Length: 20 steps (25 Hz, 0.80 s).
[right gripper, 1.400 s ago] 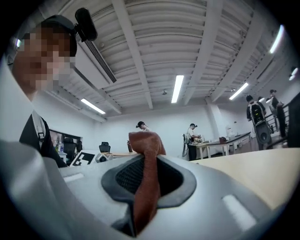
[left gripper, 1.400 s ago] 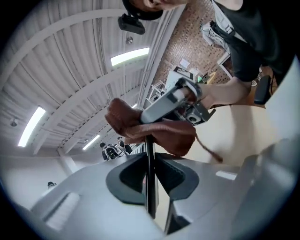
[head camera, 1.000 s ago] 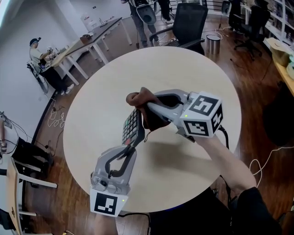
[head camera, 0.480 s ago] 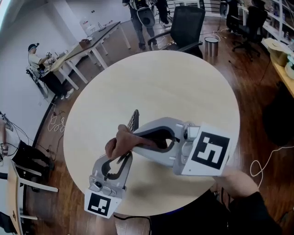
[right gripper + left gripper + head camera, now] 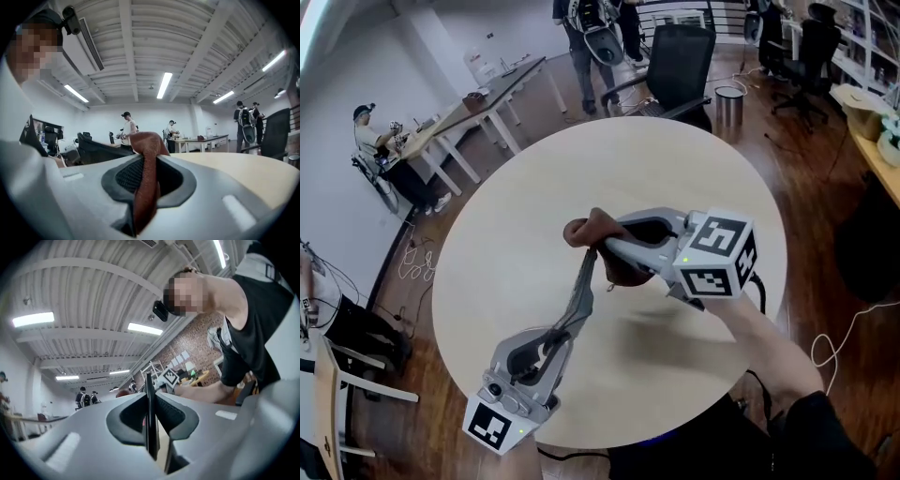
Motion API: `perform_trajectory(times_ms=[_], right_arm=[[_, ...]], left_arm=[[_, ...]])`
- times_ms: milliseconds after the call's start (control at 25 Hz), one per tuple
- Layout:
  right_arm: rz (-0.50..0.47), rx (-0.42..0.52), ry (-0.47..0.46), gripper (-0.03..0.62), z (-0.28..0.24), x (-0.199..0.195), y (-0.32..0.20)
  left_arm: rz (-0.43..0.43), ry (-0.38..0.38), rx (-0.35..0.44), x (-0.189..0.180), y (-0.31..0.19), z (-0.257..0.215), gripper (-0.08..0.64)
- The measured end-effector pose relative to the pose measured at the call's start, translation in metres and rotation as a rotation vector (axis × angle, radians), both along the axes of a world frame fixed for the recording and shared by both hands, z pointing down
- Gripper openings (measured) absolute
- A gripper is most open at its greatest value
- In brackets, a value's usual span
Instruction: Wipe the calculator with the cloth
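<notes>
Calculator edge-on in left tool — cloth at its top, table below.

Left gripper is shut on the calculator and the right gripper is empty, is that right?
Not quite. The right gripper is not empty: the right gripper view shows its jaws shut on the brown cloth. The rest stands: the left gripper is shut on the calculator, which it holds edge-on.

I rolled the calculator edge-on, swept the cloth down it, then brought it back up top.
</notes>
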State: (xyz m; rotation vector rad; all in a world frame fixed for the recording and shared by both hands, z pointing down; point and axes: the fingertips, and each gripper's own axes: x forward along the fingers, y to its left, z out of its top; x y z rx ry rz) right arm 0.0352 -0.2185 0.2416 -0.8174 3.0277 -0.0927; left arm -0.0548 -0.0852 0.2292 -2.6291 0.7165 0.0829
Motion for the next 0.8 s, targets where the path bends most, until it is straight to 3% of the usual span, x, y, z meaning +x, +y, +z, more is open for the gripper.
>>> perform_trajectory(times_ms=[80,200,280,400,560,680,800], right_arm=[[0.037,-0.065,0.001,0.067,0.016,0.010,-0.013],[0.108,-0.136,-0.095,0.067,0.016,0.029,-0.020],[0.117,-0.127,-0.174,0.067,-0.002,0.029,-0.014],[0.049,-0.067,-0.258,0.067,-0.036,0.007,0.014],[-0.077,0.004,-0.297,0.067,-0.068,-0.027,0.059],[-0.148,0.059,-0.257,0.067,-0.078,-0.060,0.083],[-0.116,0.155,-0.151,0.067,-0.073,-0.077,0.086]], left_arm=[[0.038,0.171,-0.079,-0.007,-0.007,-0.015,0.060],[0.098,0.444,-0.271,-0.030,-0.028,-0.030,0.058],[0.121,0.606,-0.379,-0.050,-0.043,-0.034,0.058],[0.137,0.783,-0.480,-0.074,-0.055,-0.029,0.058],[0.219,0.941,-0.571,-0.067,-0.059,-0.030,0.058],[0.249,0.976,-0.587,-0.064,-0.060,-0.032,0.058],[0.287,0.994,-0.590,-0.061,-0.054,-0.035,0.058]])
